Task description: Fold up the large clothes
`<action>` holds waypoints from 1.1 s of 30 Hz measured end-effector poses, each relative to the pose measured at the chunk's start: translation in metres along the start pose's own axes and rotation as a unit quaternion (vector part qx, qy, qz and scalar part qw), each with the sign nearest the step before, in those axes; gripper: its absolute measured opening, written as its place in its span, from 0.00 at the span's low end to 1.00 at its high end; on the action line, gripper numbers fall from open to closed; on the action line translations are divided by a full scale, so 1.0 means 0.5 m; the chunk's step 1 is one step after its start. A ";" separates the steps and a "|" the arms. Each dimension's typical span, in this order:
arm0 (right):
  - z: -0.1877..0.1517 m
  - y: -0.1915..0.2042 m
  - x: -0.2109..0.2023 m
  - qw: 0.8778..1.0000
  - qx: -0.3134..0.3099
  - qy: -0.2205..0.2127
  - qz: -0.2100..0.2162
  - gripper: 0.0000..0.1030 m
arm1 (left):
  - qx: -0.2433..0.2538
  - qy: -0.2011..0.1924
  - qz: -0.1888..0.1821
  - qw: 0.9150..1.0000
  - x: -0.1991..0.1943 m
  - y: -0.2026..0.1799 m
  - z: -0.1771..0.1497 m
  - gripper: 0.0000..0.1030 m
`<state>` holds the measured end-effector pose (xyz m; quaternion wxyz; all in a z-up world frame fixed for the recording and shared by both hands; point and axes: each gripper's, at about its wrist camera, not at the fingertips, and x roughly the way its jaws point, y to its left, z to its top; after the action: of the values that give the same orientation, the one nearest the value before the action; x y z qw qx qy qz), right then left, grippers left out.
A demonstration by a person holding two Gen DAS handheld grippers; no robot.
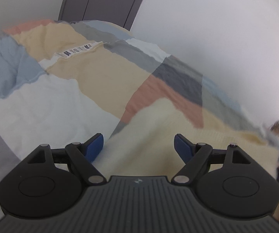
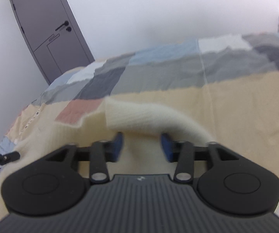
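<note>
Cream knit garment [image 1: 158, 136] spread over a patchwork quilt [image 1: 93, 73] of beige, blue, grey, white and salmon blocks, both on a bed. Left gripper [image 1: 139, 145] poised low over the near part of the knit, blue-padded fingers [image 1: 94, 145] spread wide with nothing between them; cloth visible in the gap, contact with the pads not determinable. Printed fabric label [image 1: 75, 50] sewn on a beige block of the quilt, well beyond the garment's edge. From the right wrist view: right gripper [image 2: 142, 145] likewise open, at a moderate gap, blue fingers [image 2: 118, 145] either side of the cream garment [image 2: 139, 116], a raised fold of which arches just ahead of the tips; no grip visible. Quilt [image 2: 236, 101] extending behind the knit. Grey door [image 2: 46, 29] with a dark handle set in the white wall [image 2: 158, 9] at left rear. Black tip of the other tool at the left edge.
</note>
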<state>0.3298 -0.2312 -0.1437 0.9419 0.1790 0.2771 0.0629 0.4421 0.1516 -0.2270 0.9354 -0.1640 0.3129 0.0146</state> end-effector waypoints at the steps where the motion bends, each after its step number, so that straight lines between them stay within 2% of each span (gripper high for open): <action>1: 0.002 -0.001 -0.014 1.000 -0.003 -0.013 -0.003 0.64 | 0.015 0.002 0.009 1.000 -0.002 -0.005 -0.004 0.81; 2: 0.005 -0.002 -0.025 1.000 -0.007 -0.025 -0.004 0.66 | 0.027 0.001 0.018 0.999 -0.005 -0.008 -0.008 0.79; 4: 0.010 -0.003 -0.044 0.999 -0.023 -0.042 -0.018 0.66 | 0.038 0.004 0.039 0.999 -0.008 -0.011 -0.012 0.69; 5: 0.012 -0.004 -0.048 0.998 -0.032 -0.046 -0.028 0.66 | 0.039 0.006 0.044 0.998 -0.008 -0.010 -0.014 0.67; 9: 0.018 -0.016 -0.057 0.992 -0.059 -0.066 -0.085 0.66 | 0.038 0.011 0.060 0.997 -0.012 0.000 -0.020 0.48; 11: 0.022 -0.029 -0.045 0.994 -0.056 -0.048 -0.079 0.66 | 0.030 0.004 0.065 0.997 -0.014 0.004 -0.024 0.42; 14: 0.016 -0.039 -0.004 0.996 -0.054 0.020 -0.063 0.65 | 0.040 -0.005 0.072 0.997 -0.018 -0.005 -0.029 0.27; 15: 0.011 -0.041 0.011 0.996 -0.056 0.040 -0.059 0.61 | 0.043 -0.010 0.073 0.996 -0.021 -0.007 -0.028 0.19; 16: 0.004 -0.045 0.020 0.996 -0.052 0.051 -0.059 0.53 | 0.043 -0.015 0.072 0.996 -0.025 -0.008 -0.027 0.14; 17: 0.001 -0.048 0.026 0.995 -0.048 0.056 -0.063 0.33 | 0.041 -0.021 0.069 0.997 -0.031 -0.008 -0.026 0.13; 18: -0.001 -0.046 0.023 0.996 -0.049 0.054 -0.060 0.20 | 0.037 -0.028 0.064 0.997 -0.038 -0.005 -0.023 0.12; 19: 0.000 -0.042 0.015 0.996 -0.052 0.044 -0.056 0.15 | 0.029 -0.037 0.060 0.997 -0.047 -0.002 -0.019 0.11; 23: 0.017 -0.020 -0.050 0.995 -0.073 -0.029 -0.061 0.12 | -0.015 -0.077 0.043 0.996 -0.093 0.024 0.008 0.10; 26: 0.035 -0.031 -0.076 0.994 -0.057 -0.058 -0.071 0.12 | -0.037 -0.089 0.042 0.994 -0.109 0.042 0.022 0.10; 29: 0.032 -0.052 -0.059 0.994 -0.052 -0.040 -0.087 0.12 | -0.042 -0.076 0.051 0.995 -0.094 0.050 0.019 0.10; 33: -0.004 -0.048 0.007 0.989 -0.091 0.022 -0.117 0.12 | -0.029 -0.034 0.075 0.996 -0.049 0.051 0.005 0.10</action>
<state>0.3320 -0.2522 -0.1561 0.9488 0.0577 0.3101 -0.0191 0.4205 0.1781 -0.2180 0.9365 -0.1664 0.2921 0.0996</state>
